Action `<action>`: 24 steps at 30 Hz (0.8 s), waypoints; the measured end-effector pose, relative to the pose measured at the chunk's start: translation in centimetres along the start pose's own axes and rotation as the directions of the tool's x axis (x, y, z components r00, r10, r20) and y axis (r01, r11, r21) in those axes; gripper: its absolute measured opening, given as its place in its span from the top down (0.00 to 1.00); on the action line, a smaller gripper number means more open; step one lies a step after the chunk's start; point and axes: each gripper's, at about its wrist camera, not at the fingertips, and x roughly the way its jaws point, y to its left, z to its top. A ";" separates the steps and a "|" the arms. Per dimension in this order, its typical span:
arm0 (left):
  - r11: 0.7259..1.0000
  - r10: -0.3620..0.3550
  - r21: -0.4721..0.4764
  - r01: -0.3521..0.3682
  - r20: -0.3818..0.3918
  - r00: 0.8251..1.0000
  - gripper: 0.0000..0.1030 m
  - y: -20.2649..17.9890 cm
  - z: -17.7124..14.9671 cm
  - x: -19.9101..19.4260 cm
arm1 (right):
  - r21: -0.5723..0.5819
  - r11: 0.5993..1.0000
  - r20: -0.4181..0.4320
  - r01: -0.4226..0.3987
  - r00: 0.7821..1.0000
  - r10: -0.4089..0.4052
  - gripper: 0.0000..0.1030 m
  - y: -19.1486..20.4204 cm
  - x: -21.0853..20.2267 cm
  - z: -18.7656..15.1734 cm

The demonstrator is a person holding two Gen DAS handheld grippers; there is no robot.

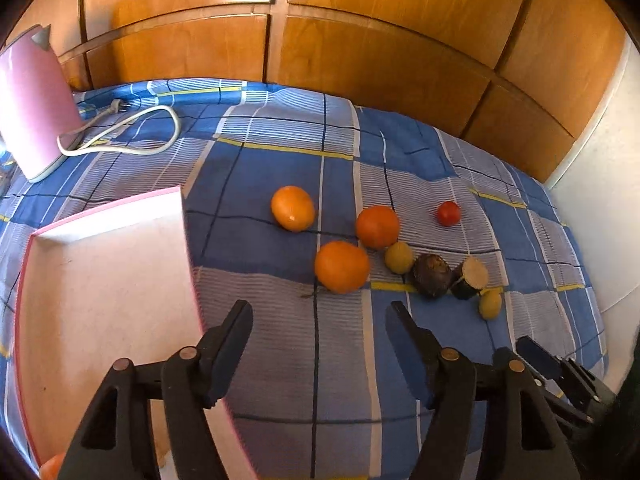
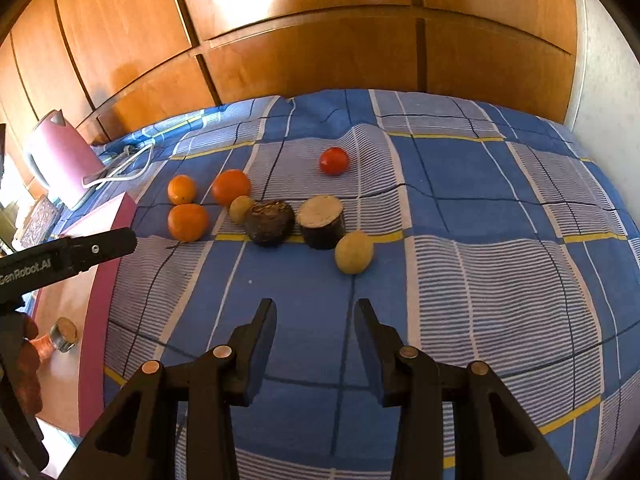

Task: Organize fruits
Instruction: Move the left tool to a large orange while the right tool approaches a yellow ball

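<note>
The left gripper [image 1: 320, 320] is apart and empty; lower it around the nearest orange [image 1: 341, 266], then close gently, because it rolls.

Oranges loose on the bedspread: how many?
3, clustered right of the pink tray: far-left orange, middle orange, nearest orange. Something orange at the tray's near corner is mostly hidden.

A checked cloth [image 2: 460, 220] is covering the surface; glossy wood panels [image 2: 320, 52] are shining behind; 3 oranges [image 1: 342, 266] are looking smooth.
</note>
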 end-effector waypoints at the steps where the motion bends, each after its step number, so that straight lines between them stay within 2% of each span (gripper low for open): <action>1: 1.000 -0.002 -0.001 0.002 -0.007 1.000 0.33 0.0 0.2 0.4 | 0.003 1.000 0.002 0.004 1.000 -0.004 0.61 -0.3 0.0 0.1; 10: 1.000 -0.008 -0.014 0.007 -0.039 0.999 0.32 0.1 1.2 3.0 | 0.018 1.000 -0.004 0.021 1.000 -0.021 0.61 -1.9 1.3 1.5; 17: 1.000 -0.015 -0.013 0.015 -0.049 0.999 0.32 0.1 1.5 4.4 | -0.046 0.998 0.008 0.042 0.999 -0.042 0.61 -1.1 2.9 2.3; 20: 1.000 -0.023 -0.010 0.022 -0.061 0.998 0.35 0.1 1.5 5.0 | -0.103 0.992 0.016 0.073 0.997 -0.072 0.69 -0.4 3.9 2.3; 21: 1.000 -0.030 -0.009 0.030 -0.066 0.997 0.37 0.1 1.5 5.2 | -0.118 0.989 0.018 0.087 0.996 -0.086 0.74 -0.3 4.3 2.1; 24: 1.000 -0.018 0.001 0.018 -0.063 0.998 0.41 0.0 1.5 5.6 | -0.124 0.988 0.032 0.087 0.996 -0.084 0.74 -0.3 4.5 2.0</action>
